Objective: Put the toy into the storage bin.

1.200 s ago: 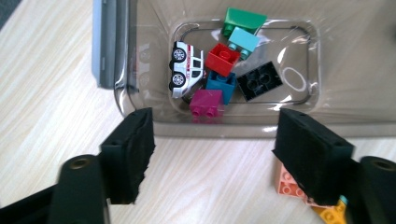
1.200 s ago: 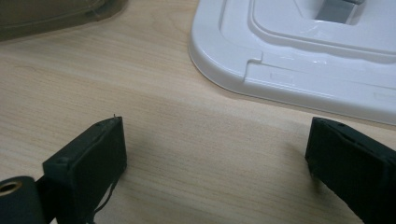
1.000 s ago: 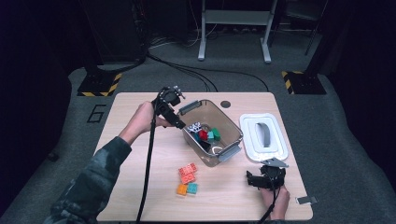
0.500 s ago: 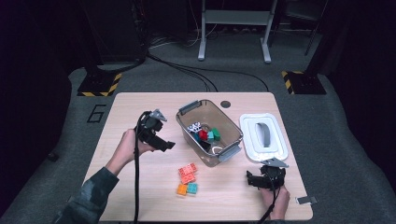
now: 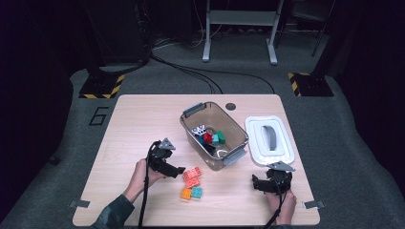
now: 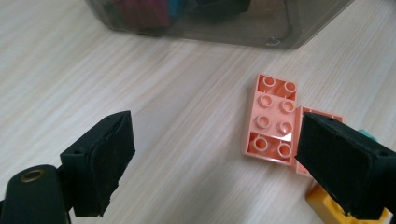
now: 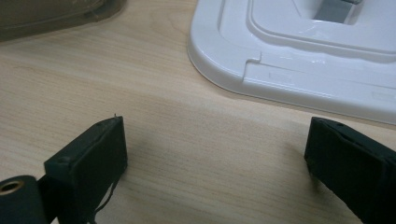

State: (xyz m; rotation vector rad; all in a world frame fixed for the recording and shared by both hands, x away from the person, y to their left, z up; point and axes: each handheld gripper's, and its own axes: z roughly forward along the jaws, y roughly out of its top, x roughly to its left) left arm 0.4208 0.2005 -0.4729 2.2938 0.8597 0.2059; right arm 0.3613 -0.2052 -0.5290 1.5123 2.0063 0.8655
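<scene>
My left gripper (image 5: 179, 170) sits low on the table, just left of two salmon bricks (image 5: 192, 175). In the left gripper view its jaws (image 6: 217, 140) stand wide apart and have just been opening. One salmon brick (image 6: 271, 119) lies studs up between them, near the right pad, with neither pad touching it. The second salmon brick (image 6: 306, 114) is partly hidden behind that pad. An orange brick (image 5: 186, 193) and a teal brick (image 5: 196, 192) lie just nearer the front edge. My right gripper (image 5: 255, 183) rests open at the front right, with bare wood between its jaws (image 7: 215, 144).
A clear grey bin (image 5: 228, 125) with several coloured bricks inside stands mid-table, close behind the loose bricks (image 6: 210, 23). Its white lid (image 5: 270, 140) lies flat to the right, just beyond my right gripper (image 7: 299, 56). A cable trails from each gripper toward the front edge.
My left hand has come away from above the bin, dropping down and toward the front left until its gripper sits beside the loose bricks. The right gripper has stayed put.
</scene>
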